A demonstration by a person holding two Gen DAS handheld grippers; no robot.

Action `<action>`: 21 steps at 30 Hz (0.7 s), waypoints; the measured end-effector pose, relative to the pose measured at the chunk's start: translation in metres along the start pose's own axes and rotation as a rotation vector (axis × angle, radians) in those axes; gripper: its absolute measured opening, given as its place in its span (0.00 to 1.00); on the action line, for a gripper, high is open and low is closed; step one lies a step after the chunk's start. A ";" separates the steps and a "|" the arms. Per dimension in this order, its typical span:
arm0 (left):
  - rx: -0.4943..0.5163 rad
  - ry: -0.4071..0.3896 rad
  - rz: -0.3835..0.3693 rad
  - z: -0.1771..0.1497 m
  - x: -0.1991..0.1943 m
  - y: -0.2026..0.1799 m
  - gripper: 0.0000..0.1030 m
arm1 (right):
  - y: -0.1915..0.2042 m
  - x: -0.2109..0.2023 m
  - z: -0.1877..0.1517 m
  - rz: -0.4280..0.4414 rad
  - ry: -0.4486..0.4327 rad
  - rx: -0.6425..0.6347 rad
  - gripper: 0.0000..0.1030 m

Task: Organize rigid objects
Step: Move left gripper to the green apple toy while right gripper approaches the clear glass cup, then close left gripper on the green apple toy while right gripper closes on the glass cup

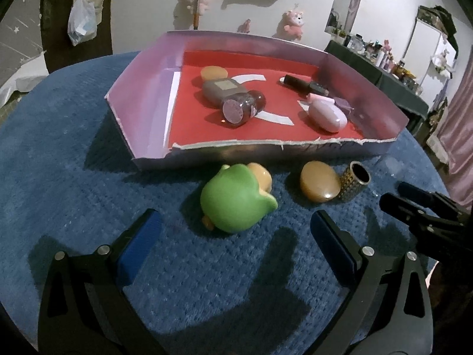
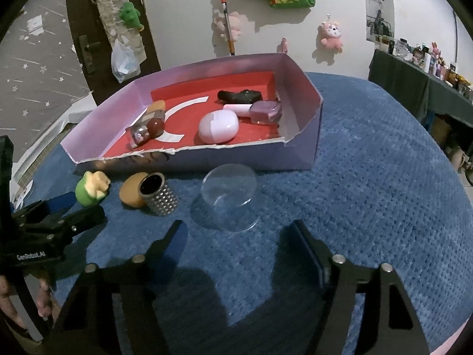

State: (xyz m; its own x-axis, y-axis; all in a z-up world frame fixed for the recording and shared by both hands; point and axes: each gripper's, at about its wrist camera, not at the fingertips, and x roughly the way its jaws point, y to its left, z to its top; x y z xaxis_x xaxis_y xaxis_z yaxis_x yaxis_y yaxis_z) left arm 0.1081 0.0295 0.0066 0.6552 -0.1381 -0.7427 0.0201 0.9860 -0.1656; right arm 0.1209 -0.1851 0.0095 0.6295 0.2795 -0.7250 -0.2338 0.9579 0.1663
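Note:
A purple cardboard box [image 1: 142,94] [image 2: 298,148] with a red floor sits on the blue cloth and holds several items, among them a pale egg-shaped case [image 1: 326,115] [image 2: 218,125] and a grey bottle [image 1: 223,88]. In front of it lie a green toy [image 1: 233,201] [image 2: 88,188], a tan disc [image 1: 319,185] [image 2: 133,193], a studded metal tube [image 1: 354,180] [image 2: 158,193] and a clear round container [image 2: 229,195]. My left gripper [image 1: 235,230] is open, just short of the green toy. My right gripper [image 2: 239,236] is open, just short of the clear container.
The blue textured cloth [image 2: 369,177] covers the round table. The right gripper shows at the right edge of the left wrist view [image 1: 425,207]; the left gripper shows at the left edge of the right wrist view [image 2: 56,216]. A cluttered side table [image 1: 384,68] stands at the back right.

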 end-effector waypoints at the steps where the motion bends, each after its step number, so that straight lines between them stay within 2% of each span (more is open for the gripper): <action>1: -0.003 0.001 -0.004 0.001 0.000 0.000 0.99 | -0.001 0.001 0.002 0.001 0.001 0.001 0.68; 3: -0.004 -0.002 -0.007 0.003 0.001 0.001 0.98 | -0.001 0.002 0.004 0.002 0.003 -0.002 0.67; 7: 0.004 -0.004 -0.006 0.006 0.002 0.000 0.82 | 0.002 0.007 0.009 -0.001 0.007 -0.018 0.65; 11: 0.011 -0.007 -0.009 0.009 0.003 0.000 0.67 | 0.003 0.009 0.012 0.001 0.005 -0.018 0.58; 15: 0.040 -0.012 -0.006 0.012 0.005 -0.005 0.60 | 0.004 0.010 0.017 -0.009 -0.004 -0.023 0.57; 16: 0.046 -0.013 -0.008 0.013 0.005 -0.007 0.56 | 0.004 0.010 0.018 -0.012 -0.008 -0.023 0.57; 20: 0.063 -0.013 0.001 0.014 0.006 -0.009 0.47 | 0.005 0.010 0.021 -0.007 -0.009 -0.024 0.42; 21: 0.068 -0.015 0.008 0.013 0.006 -0.010 0.46 | 0.005 0.011 0.021 -0.006 -0.009 -0.025 0.42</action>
State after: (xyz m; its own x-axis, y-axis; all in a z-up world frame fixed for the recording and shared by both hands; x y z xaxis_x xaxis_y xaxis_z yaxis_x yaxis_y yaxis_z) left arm 0.1216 0.0204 0.0125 0.6670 -0.1294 -0.7338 0.0655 0.9912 -0.1153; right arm 0.1419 -0.1757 0.0166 0.6377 0.2748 -0.7196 -0.2490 0.9576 0.1451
